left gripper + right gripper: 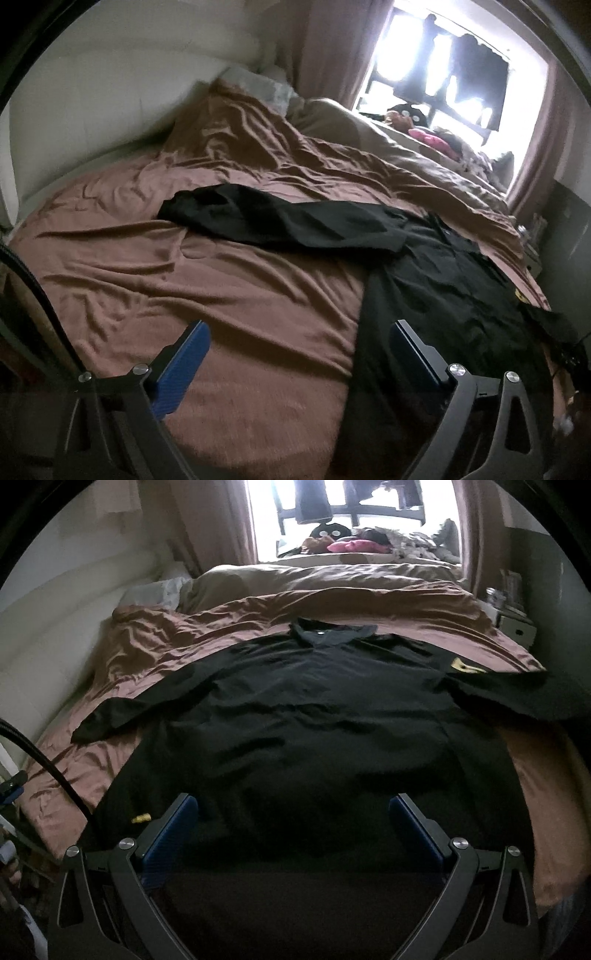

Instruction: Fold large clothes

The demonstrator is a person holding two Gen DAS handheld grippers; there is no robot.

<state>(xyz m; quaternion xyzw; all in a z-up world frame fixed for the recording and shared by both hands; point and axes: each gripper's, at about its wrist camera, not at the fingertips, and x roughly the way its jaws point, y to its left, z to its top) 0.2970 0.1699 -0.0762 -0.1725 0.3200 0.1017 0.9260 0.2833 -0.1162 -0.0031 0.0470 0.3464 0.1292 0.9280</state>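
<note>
A large black collared shirt point(303, 716) lies spread flat on the brown bed cover point(122, 657), collar point(328, 633) toward the window, both sleeves out to the sides. A yellow patch point(466, 665) shows on its right sleeve. In the left wrist view the shirt point(436, 280) lies at the right with its left sleeve point(280, 218) stretched across the bed. My left gripper point(299, 336) is open and empty above the cover, just left of the shirt's side edge. My right gripper point(293, 808) is open and empty over the shirt's lower hem.
A rumpled tan duvet point(325, 574) and pillows point(159, 589) lie at the far side below a bright window point(351, 502) with plush toys point(351, 544). A white wall point(92, 103) runs along the left. A nightstand point(515, 622) stands at the right. A black cable point(48, 753) hangs at the left.
</note>
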